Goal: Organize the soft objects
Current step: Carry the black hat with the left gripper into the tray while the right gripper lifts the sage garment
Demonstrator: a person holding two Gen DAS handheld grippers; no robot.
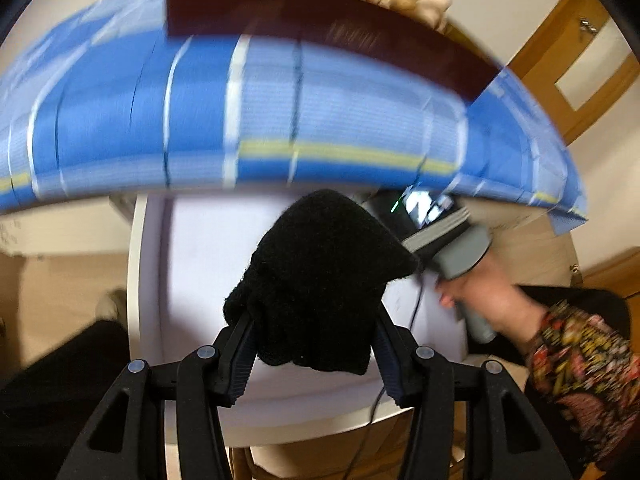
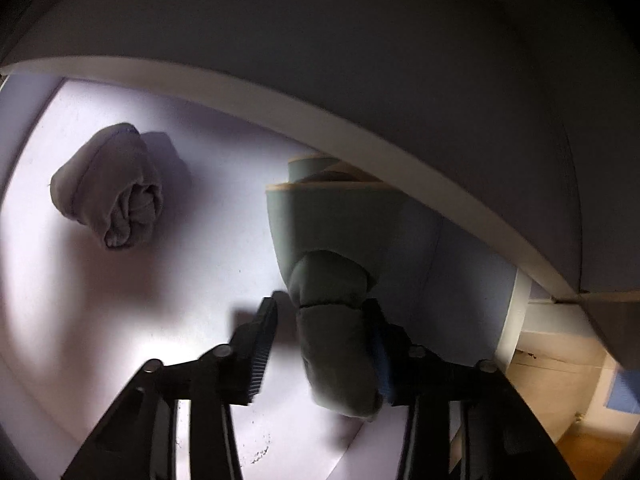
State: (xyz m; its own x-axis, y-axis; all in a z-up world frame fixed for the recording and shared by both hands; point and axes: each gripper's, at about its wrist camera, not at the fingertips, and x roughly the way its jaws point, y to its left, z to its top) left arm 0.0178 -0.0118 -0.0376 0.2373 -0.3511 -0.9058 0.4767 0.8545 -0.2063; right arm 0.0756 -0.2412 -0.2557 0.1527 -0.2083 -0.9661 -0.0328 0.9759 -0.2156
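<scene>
black sock bundle [image 1: 316,276] between left gripper [image 1: 314,332] fingers

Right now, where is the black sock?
In the left wrist view, the black sock is clamped between the fingers of the left hand-held gripper, above the open white drawer.

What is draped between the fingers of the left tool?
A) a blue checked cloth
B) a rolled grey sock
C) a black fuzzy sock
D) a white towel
C: a black fuzzy sock hangs between the left gripper fingers, above the white drawer.
</scene>
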